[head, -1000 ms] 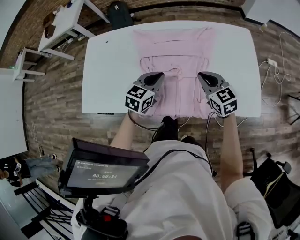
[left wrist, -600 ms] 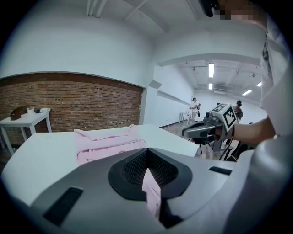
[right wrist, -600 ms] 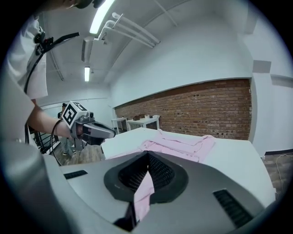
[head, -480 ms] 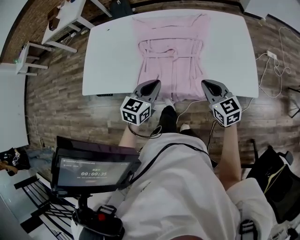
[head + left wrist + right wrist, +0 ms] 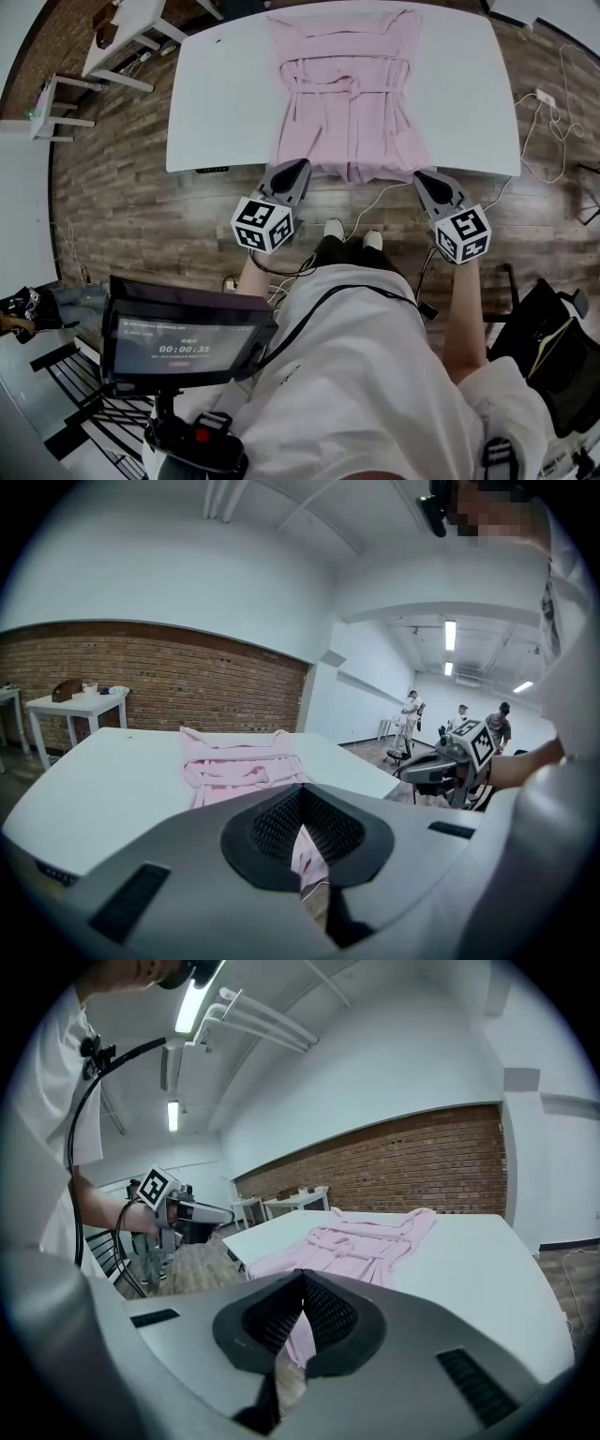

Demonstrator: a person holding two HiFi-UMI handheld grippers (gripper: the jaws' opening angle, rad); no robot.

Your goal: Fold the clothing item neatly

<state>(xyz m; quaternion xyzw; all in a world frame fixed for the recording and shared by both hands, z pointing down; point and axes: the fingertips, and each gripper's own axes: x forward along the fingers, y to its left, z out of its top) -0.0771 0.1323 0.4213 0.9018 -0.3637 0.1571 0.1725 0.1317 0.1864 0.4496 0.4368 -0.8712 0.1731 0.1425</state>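
Note:
A pink garment (image 5: 349,103) with a tied belt lies lengthwise on the white table (image 5: 225,103), its lower hem hanging just over the near edge. My left gripper (image 5: 300,166) is shut on the hem's left corner, out past the table's edge. My right gripper (image 5: 418,174) is shut on the hem's right corner in the same way. In the left gripper view pink cloth (image 5: 307,860) is pinched between the closed jaws, and the garment (image 5: 239,761) stretches away over the table. The right gripper view likewise shows pink cloth (image 5: 300,1335) clamped, with the garment (image 5: 366,1241) beyond.
Small white side tables (image 5: 122,28) stand at the far left on the wooden floor. Cables (image 5: 553,103) lie on the floor to the right. A screen on a stand (image 5: 187,342) is at my lower left. People (image 5: 410,719) stand far off in the room.
Both grippers have drawn back toward me past the table's near edge, pulling the garment's lower part straight and its hem to that edge.

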